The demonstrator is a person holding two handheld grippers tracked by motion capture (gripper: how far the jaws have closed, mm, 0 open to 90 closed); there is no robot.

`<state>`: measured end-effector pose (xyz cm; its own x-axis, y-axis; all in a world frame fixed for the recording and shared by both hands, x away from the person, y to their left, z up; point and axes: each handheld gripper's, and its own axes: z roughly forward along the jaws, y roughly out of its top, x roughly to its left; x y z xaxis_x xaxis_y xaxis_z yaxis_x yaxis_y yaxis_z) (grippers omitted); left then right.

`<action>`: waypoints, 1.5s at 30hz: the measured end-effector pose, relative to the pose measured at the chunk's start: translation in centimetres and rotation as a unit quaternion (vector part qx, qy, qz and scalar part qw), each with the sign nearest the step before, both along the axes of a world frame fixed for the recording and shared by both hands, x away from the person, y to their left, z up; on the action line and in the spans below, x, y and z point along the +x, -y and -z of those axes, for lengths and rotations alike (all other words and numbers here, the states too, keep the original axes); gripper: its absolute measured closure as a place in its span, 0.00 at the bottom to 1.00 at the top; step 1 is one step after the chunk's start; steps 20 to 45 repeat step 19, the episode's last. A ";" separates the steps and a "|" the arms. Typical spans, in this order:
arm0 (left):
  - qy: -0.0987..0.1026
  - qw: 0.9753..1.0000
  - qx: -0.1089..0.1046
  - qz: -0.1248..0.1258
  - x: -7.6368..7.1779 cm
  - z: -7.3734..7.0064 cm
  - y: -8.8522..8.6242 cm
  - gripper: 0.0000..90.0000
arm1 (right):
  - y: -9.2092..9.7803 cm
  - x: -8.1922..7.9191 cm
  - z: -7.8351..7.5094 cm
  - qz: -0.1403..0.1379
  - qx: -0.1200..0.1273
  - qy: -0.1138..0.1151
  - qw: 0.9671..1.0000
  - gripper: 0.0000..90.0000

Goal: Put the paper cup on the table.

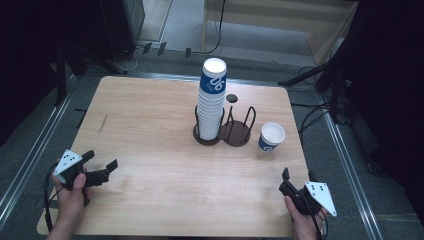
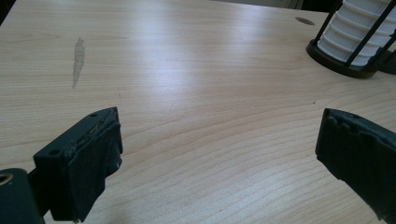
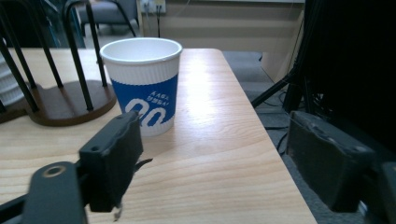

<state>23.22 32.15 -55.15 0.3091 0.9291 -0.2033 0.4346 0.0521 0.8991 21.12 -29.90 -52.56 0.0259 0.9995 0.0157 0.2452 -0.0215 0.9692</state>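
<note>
wooden table, grey smear on top; chair on floor beyond.

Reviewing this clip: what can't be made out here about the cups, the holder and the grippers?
- Stack: cup count, ribs too small in the high view; cut off by the edge in the left gripper view.
- Lone cup: small print, blurred in the right gripper view.
- Holder: empty half partly behind its rods.
- Right gripper: jaw tips too dark in the high view.

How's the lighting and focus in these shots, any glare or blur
High view: table evenly lit, surroundings very dark. Left gripper view: bright glare across the wood, cup stack washed out. Right gripper view: single cup sharp, the near jaws soft and blurred, sheen on the table beside it.
</note>
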 end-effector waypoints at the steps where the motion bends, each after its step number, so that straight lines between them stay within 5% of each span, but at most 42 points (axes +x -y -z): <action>1: 0.000 1.000 0.000 0.000 0.0 0.0 0.0 0.02 | 0.4 -0.2 0.1 0.002 0.008 -0.007 1.000 0.24; 4: 0.000 1.000 0.000 0.001 0.0 0.0 0.0 0.02 | 1.5 -0.8 0.4 0.009 0.000 -0.024 1.000 0.27; 11: 0.000 1.000 0.001 0.001 0.0 0.0 0.1 0.02 | 3.2 -1.6 1.3 0.002 0.029 -0.039 0.999 0.15; 19: -0.004 1.000 -0.001 0.002 0.1 0.0 0.0 0.02 | 3.0 -1.5 1.5 -0.001 0.022 -0.054 0.998 0.08; 45: -0.004 1.000 -0.001 0.002 0.1 0.0 0.0 0.02 | 3.0 -1.5 1.5 -0.001 0.022 -0.054 0.998 0.08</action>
